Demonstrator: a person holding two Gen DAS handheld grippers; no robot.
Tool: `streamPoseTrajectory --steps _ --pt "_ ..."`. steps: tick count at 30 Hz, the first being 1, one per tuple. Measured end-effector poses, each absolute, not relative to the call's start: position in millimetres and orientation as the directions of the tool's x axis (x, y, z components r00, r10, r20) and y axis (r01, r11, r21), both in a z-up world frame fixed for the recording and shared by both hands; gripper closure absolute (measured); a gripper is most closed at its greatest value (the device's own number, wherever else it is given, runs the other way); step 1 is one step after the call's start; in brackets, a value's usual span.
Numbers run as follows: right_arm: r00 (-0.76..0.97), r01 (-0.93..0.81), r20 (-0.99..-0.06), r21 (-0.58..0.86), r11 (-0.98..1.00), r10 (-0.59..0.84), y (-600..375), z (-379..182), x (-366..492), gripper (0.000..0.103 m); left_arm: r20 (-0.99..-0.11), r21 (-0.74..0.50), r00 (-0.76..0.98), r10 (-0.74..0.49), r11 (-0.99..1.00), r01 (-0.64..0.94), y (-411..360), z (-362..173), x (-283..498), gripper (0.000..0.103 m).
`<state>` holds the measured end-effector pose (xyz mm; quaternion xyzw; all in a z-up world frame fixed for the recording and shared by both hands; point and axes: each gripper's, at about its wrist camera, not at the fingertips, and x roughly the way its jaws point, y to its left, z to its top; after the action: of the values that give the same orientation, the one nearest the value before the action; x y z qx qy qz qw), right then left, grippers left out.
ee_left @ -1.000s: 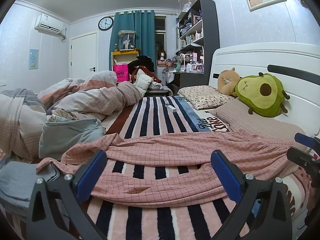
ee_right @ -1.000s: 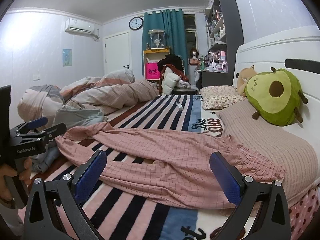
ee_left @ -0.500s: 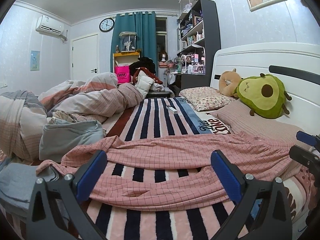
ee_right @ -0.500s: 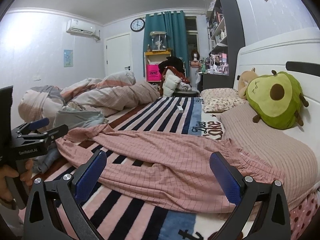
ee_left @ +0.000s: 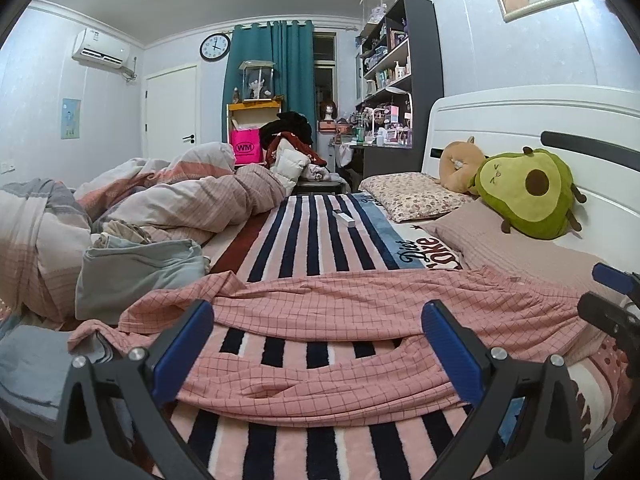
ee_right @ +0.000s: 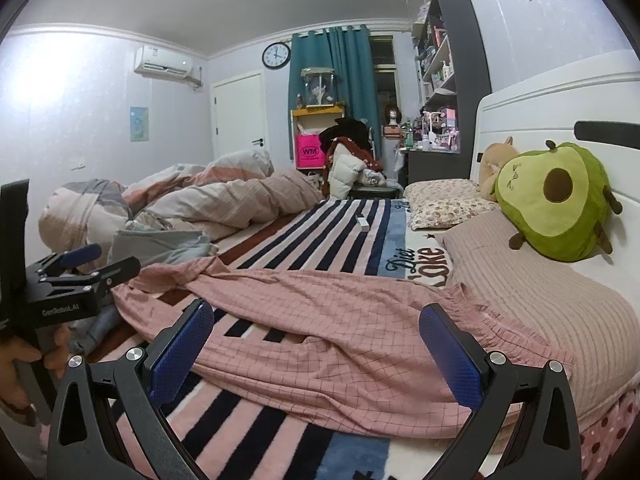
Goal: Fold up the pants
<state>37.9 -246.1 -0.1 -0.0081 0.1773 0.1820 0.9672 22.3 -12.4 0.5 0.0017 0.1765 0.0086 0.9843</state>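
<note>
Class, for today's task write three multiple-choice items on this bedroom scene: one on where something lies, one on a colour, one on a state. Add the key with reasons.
1. Where do the pants lie?
A. hung on the door
B. spread across the striped blanket
C. on the shelf

2. What colour is the curtain?
A. teal
B. yellow
C. white

3. How do the left tongs and right tongs stand?
A. both shut on the pants
B. one open, one shut
C. both open, holding nothing

Key: B, the pink checked cloth lies flat over the stripes with its waistband by the pillow; A, the drapes beside the wall clock are teal; C, each wrist view shows its blue pads wide apart with no cloth between them.
</note>
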Motion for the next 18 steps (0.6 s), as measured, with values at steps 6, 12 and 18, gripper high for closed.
streamPoseTrajectory --steps 6,12,18 --pt "0.873 -0.350 -0.346 0.046 0.936 0.344 -247.4 -4.9 39.0 0.000 -0.348 0.003 0.937 0.012 1.000 -0.012 -11.2 1.0 24.2 0.001" --pt "0.872 -0.349 -0.350 0.046 0.936 0.342 -249.3 -5.8 41.7 0.000 -0.344 0.009 0.939 0.014 1.000 -0.012 -13.2 3.0 25.7 0.001" --pt "0.871 -0.351 -0.352 0.045 0.935 0.344 -251.2 -8.1 43.8 0.000 -0.346 0.016 0.938 0.020 1.000 -0.015 -17.8 3.6 25.0 0.001"
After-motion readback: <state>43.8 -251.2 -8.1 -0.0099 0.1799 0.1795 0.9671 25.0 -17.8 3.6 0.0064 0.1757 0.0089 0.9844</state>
